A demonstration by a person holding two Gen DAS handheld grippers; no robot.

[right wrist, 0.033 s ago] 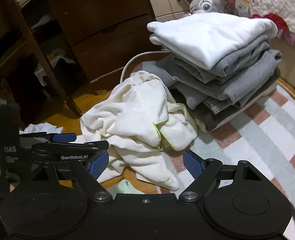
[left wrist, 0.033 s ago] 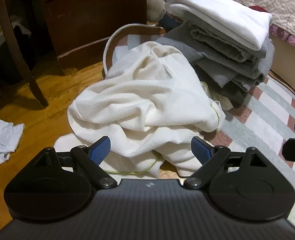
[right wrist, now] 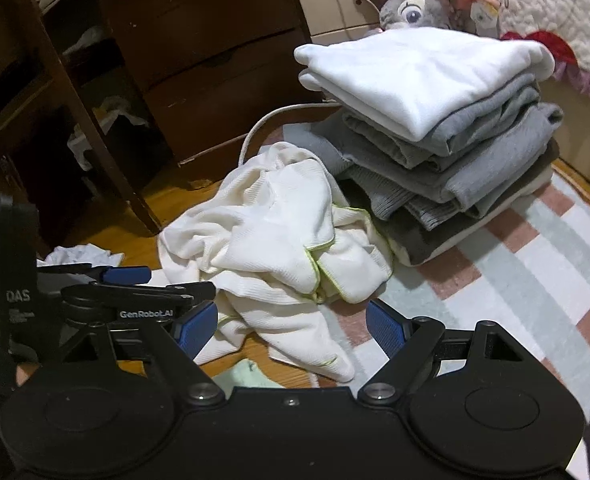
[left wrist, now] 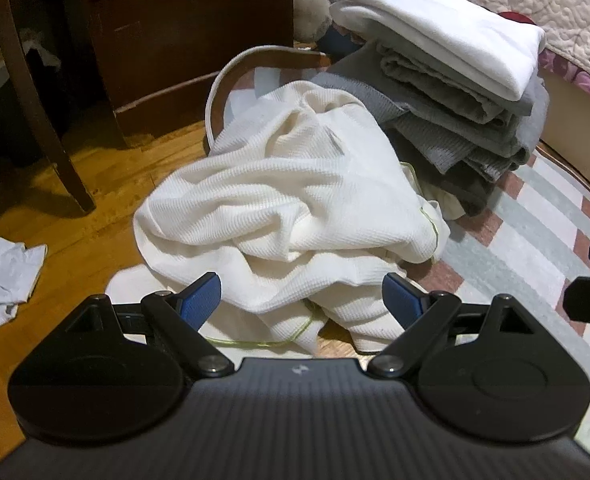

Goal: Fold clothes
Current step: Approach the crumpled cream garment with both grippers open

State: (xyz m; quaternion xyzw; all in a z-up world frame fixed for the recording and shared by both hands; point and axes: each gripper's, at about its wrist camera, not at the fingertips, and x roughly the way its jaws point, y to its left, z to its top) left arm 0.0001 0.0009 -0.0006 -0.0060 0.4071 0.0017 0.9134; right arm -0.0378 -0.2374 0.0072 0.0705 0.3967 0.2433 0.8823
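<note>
A crumpled cream waffle-knit garment [left wrist: 295,200] with lime-green edging lies in a heap, half on the wooden floor and half on a striped rug [left wrist: 515,248]. My left gripper [left wrist: 301,294] is open just short of its near edge, with nothing between the blue pads. My right gripper [right wrist: 291,322] is open too, just short of the same garment [right wrist: 271,248]. The left gripper [right wrist: 107,280] shows at the left of the right wrist view. Behind the heap stands a stack of folded clothes [right wrist: 435,120], white on top and grey below.
A dark wooden dresser [left wrist: 175,40] and a chair leg [left wrist: 43,120] stand at the back left. A crumpled white cloth [left wrist: 3,276] lies on the floor at left. A pale green cloth [right wrist: 251,374] lies under my right gripper. A plush toy [right wrist: 415,12] and a quilted bed [left wrist: 555,8] are behind the stack.
</note>
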